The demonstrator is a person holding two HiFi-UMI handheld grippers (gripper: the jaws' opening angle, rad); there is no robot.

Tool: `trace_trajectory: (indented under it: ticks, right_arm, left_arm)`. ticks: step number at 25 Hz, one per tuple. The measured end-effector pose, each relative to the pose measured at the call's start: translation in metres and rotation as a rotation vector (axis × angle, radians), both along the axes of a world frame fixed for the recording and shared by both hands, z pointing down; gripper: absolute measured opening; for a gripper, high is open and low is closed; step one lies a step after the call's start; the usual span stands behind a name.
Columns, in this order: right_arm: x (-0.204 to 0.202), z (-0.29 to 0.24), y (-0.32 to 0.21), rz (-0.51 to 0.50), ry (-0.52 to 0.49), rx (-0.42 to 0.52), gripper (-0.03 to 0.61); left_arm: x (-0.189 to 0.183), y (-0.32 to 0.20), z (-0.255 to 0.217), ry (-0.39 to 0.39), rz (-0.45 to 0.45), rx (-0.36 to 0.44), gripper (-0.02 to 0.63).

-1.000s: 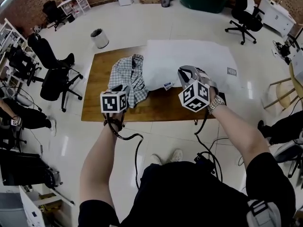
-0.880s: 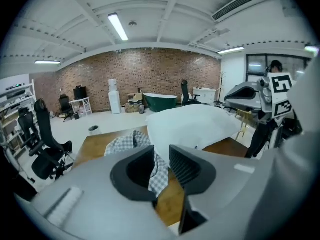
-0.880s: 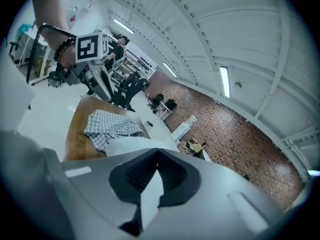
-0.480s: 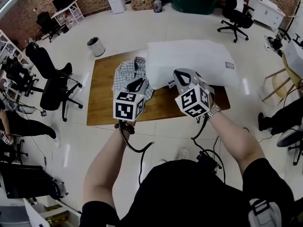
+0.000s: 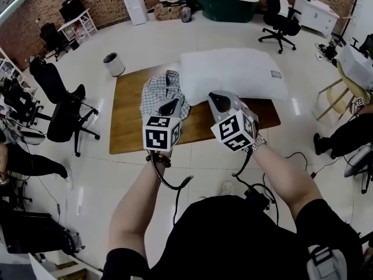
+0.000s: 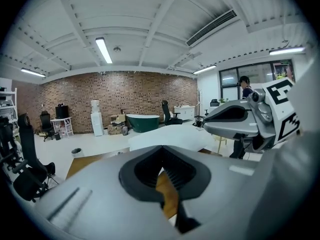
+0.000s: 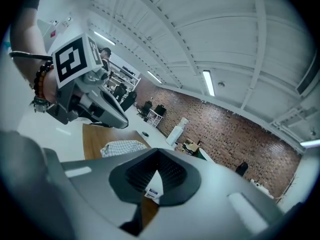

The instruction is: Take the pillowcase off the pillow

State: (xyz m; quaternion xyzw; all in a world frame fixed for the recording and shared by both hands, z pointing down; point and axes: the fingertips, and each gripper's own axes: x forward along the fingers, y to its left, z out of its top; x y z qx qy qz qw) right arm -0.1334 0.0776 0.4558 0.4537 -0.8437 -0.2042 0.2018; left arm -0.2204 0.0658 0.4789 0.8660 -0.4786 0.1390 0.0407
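**A:** Our left gripper [image 5: 169,106] has just been closing its jaws, and they meet on nothing. Our right gripper [image 5: 221,101] is closed and empty too.

**B:** The checked pillowcase [image 5: 158,91] lies crumpled on the table [image 5: 129,130], touching the bare pillow [image 5: 236,73] to its right. We'd call it off. But the pillow overhangs the far right edge, so a careless nudge from us could tip it to the floor.

We're in an open-plan lab-cum-office: brick wall [image 5: 105,2] at the back, black swivel chairs [image 5: 61,107] on a glossy white floor [image 5: 145,45], strip lights [image 6: 104,50] overhead, green bathtub [image 5: 224,2], wooden bench [image 5: 125,121] centre.
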Motion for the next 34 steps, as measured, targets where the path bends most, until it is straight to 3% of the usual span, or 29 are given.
trace_trajectory:
  ticks: [18,34]
  right_arm:
    - [-0.032,-0.005,0.057,-0.039,-0.039,-0.016,0.0]
    - [-0.027,-0.006,0.053,-0.045,-0.062,-0.012,0.0]
  left_arm:
    - [-0.001,0.043,-0.004,-0.029,0.014,0.033,0.005]
    - [0.017,0.035,0.004,-0.018,0.029,0.022,0.005]
